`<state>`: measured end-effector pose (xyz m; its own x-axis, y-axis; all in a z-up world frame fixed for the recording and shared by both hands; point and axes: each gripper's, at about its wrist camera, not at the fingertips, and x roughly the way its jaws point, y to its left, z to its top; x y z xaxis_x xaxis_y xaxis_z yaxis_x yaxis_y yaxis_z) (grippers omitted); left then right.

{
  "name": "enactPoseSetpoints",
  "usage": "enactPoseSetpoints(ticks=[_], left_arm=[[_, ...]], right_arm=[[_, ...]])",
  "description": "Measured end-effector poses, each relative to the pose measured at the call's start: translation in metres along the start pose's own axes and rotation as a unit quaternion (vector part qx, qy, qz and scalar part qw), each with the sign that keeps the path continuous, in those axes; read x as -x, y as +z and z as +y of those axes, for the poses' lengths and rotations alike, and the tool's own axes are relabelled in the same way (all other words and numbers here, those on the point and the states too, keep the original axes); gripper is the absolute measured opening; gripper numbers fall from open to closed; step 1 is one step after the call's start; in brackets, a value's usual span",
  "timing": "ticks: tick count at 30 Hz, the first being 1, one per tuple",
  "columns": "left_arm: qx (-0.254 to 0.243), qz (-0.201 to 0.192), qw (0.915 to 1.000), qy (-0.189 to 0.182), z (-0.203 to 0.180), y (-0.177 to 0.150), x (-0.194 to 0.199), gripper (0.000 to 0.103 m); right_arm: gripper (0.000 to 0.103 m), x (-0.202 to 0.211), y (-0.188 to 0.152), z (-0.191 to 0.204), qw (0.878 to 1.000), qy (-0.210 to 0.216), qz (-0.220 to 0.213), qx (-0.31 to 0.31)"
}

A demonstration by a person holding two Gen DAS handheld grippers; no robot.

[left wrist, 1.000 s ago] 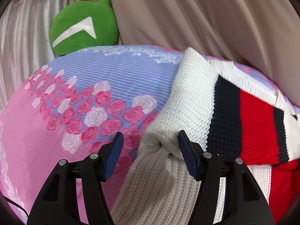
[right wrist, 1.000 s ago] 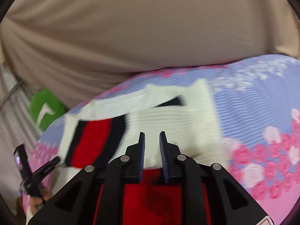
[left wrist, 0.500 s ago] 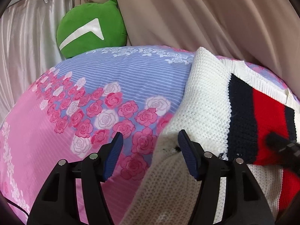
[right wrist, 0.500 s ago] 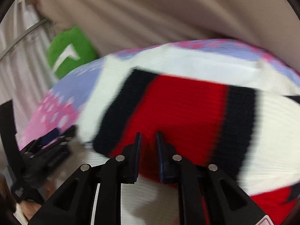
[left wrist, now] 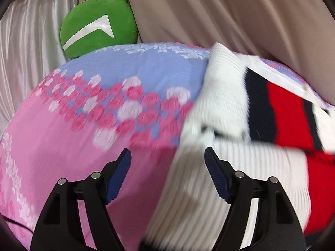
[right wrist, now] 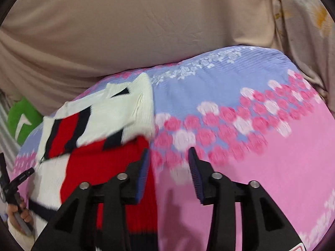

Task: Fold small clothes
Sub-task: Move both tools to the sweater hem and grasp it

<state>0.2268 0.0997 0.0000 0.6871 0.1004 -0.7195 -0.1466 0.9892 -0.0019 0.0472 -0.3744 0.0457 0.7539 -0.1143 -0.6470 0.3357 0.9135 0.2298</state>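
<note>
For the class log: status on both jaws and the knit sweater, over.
Left gripper and right gripper: jaws opening, nothing held. White, red and navy striped knit sweater partly folded on floral pink-and-blue bedspread. Nothing in the way.

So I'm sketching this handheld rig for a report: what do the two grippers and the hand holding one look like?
Both the left gripper and the right gripper have glossy black angular plastic frames with triangular cut-outs and round silver screw heads. Their fingers carry dark blue ribbed pads. A thin black cable trails at the left gripper's lower left. In the right wrist view, a hand grips the other gripper's handle above a cream sleeve cuff.
</note>
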Motion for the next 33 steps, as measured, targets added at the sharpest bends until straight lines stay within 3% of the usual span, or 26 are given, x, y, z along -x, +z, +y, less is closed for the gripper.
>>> enactPoseSetpoints(ticks=[5,9,12,17,21,24,25,26,28,29,30,33], left_arm=[[-0.027,0.013,0.9986,-0.043,0.026,-0.052,0.060,0.070],[-0.035,0.041,0.9954,-0.079,0.047,-0.098,0.098,0.074],[-0.014,0.072,0.9921,-0.103,0.065,-0.135,0.115,0.077],[0.032,0.112,0.9799,-0.162,0.070,-0.162,0.114,0.077],[0.047,0.093,0.9793,-0.174,0.059,-0.160,0.108,0.078],[0.049,0.090,0.9769,-0.187,0.052,-0.155,0.104,0.054],[0.047,0.091,0.9764,-0.190,0.048,-0.153,0.103,0.034],[0.042,0.094,0.9754,-0.195,0.047,-0.151,0.102,0.017],[0.046,0.091,0.9758,-0.194,0.047,-0.146,0.105,0.006],[0.048,0.084,0.9740,-0.205,0.050,-0.143,0.111,0.005],[0.048,0.072,0.9739,-0.210,0.052,-0.140,0.120,0.005],[0.032,0.022,0.9773,-0.208,0.056,-0.135,0.159,0.004]], right_arm=[[0.061,0.051,-0.069,-0.002,0.999,0.044,0.017,0.019],[0.064,0.082,-0.124,-0.011,0.996,0.077,0.043,0.011],[0.065,0.098,-0.162,-0.021,0.993,0.098,0.071,-0.015],[0.066,0.100,-0.190,-0.021,0.983,0.147,0.094,-0.049],[0.070,0.091,-0.190,-0.009,0.981,0.159,0.092,-0.060],[0.070,0.081,-0.184,-0.003,0.976,0.173,0.101,-0.081],[0.070,0.078,-0.181,0.001,0.976,0.176,0.101,-0.084],[0.065,0.075,-0.178,0.004,0.975,0.177,0.102,-0.082],[0.040,0.071,-0.174,0.013,0.976,0.177,0.104,-0.071],[0.011,0.071,-0.172,0.019,0.977,0.174,0.102,-0.062],[0.007,0.072,-0.171,0.022,0.978,0.174,0.098,-0.058],[0.006,0.104,-0.164,0.030,0.982,0.181,0.040,-0.043]])
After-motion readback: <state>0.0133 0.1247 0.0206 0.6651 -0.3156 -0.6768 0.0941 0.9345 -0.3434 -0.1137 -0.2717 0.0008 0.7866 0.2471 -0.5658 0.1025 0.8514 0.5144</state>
